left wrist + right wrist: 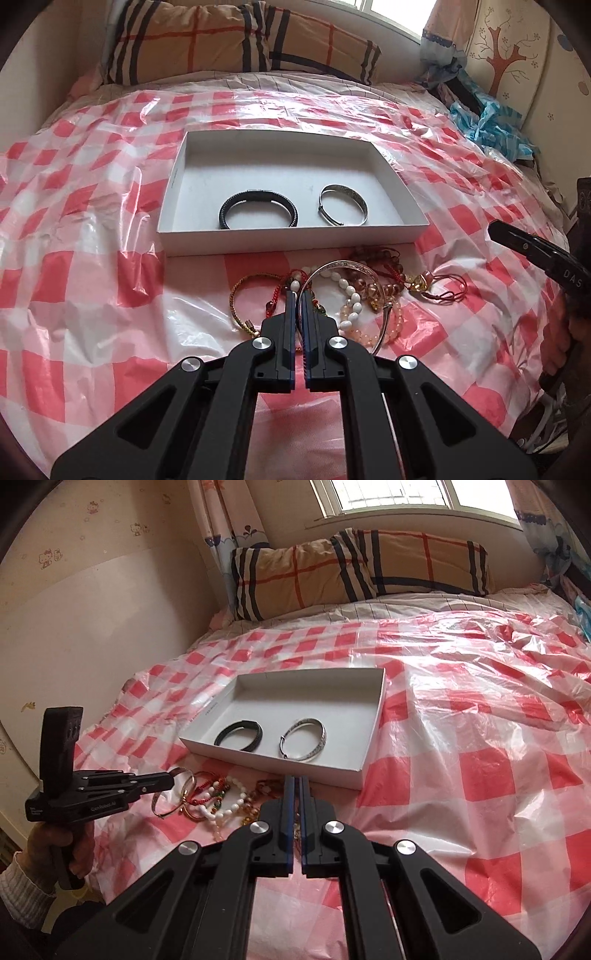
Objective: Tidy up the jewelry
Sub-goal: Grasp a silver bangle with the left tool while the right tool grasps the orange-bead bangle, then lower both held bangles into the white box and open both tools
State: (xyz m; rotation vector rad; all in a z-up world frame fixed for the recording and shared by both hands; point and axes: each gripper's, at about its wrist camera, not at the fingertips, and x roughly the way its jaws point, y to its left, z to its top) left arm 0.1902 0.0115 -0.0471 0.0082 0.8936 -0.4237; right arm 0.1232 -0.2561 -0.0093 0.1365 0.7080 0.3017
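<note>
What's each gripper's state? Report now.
Left gripper: closed on the silver bangle.
Right gripper: closed; no held item can be made out.

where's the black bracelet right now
The black bracelet lies inside the white box, in its left half near the front wall, with the silver bangle to its right.

Your left gripper point(299, 295) fingers cover part of the bracelet pile point(354, 295); bangle grip probably there, unclear; box point(212, 705) print unreadable.

A bed point(461, 738) with a red checked plastic sheet point(480, 775), striped pillows point(332, 572) at its far end, bright window point(399, 494) beyond.
</note>
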